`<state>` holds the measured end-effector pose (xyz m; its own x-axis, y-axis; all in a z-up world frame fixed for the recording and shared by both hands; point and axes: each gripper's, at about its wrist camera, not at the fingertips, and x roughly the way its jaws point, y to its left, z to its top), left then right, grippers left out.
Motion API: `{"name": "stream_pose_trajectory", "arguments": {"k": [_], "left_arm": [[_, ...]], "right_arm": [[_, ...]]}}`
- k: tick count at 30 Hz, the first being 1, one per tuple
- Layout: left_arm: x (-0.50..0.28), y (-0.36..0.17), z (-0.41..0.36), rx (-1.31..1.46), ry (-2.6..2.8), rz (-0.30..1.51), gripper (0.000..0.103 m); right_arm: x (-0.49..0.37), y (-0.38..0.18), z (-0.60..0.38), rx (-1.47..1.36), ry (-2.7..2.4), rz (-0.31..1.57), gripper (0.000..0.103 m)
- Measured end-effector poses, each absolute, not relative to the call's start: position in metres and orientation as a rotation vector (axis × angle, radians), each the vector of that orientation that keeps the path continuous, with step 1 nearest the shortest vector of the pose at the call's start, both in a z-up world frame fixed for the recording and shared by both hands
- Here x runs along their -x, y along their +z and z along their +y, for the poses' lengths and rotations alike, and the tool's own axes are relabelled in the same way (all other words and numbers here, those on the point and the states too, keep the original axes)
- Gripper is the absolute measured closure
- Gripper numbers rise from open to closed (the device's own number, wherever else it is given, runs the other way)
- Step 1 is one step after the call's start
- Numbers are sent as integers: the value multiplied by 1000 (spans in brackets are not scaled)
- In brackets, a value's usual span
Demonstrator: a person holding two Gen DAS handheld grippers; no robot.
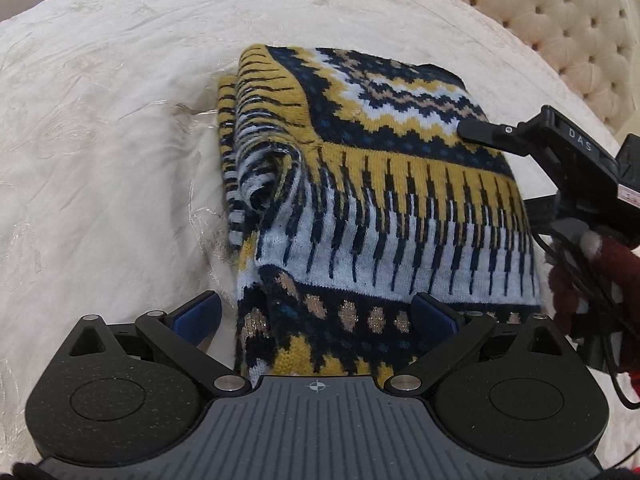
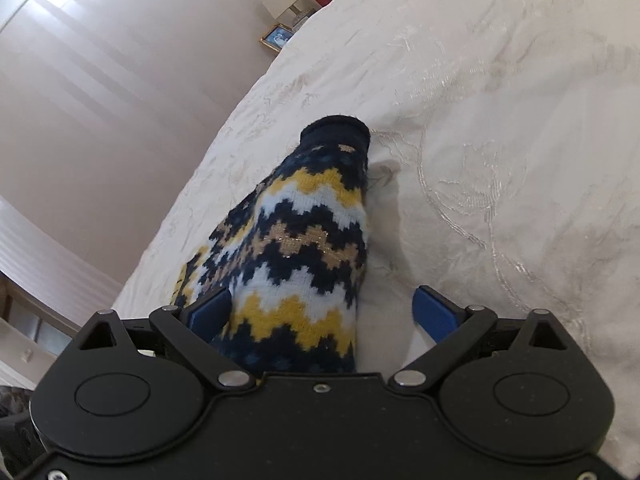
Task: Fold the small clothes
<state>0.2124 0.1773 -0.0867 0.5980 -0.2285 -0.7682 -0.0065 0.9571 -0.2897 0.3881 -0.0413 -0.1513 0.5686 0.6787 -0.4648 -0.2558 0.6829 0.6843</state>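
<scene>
A folded knit sweater [image 1: 360, 184], patterned in navy, mustard, pale blue and tan, is laid on a cream embroidered bedspread [image 1: 100, 120]. A tufted headboard [image 1: 560, 20] is seen beyond it at the upper right.

The left gripper [image 1: 316, 312] is held above the near edge of the sweater and angled steeply down at it. Its jaws are spread wide; the knit lies between the blue pads [image 1: 200, 312], but it is not pinched by them.

In the left wrist view, the right gripper [image 1: 480, 130] is brought in from the right side, with one black finger reaching over the far right part of the sweater. Whether the fabric is touched by it cannot be told. A hand in a dark red sleeve [image 1: 600, 264] is seen behind it, among black cables.

In the right wrist view, the right gripper [image 2: 324, 308] is pointed shallowly downward along a sleeve [image 2: 304, 232] of the sweater, whose navy cuff lies farthest away. Its jaws are likewise fully apart. The left pad [image 2: 212, 308] is set against the sleeve's edge, the other stands clear over the bedspread, and nothing is gripped.
</scene>
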Motion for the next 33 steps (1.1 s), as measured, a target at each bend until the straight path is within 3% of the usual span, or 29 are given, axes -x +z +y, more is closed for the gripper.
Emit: {"name": "stream_pose_trajectory", "arguments": {"k": [14, 16, 17, 18, 19, 20, 22, 33], "left_arm": [[-234, -90, 170, 416, -254, 907, 2], [-232, -91, 177, 481, -273, 901, 8], [-230, -92, 181, 513, -273, 897, 19], [-229, -93, 185, 548, -275, 891, 43], [-229, -94, 188, 568, -280, 894, 58], [-231, -96, 190, 587, -287, 900, 73], [-232, -98, 194, 651, -318, 909, 77], [-176, -87, 175, 685, -461, 925, 77]], "right_arm": [[-411, -153, -34, -650, 659, 794, 0], [-410, -152, -36, -649, 673, 803, 2], [-410, -153, -37, -651, 679, 809, 5], [-411, -154, -37, -656, 693, 823, 24], [-411, -155, -38, -664, 705, 849, 46], [-410, -156, -37, -662, 689, 863, 47], [-404, -151, -37, -643, 680, 860, 52], [-326, -115, -67, -618, 618, 983, 53]]}}
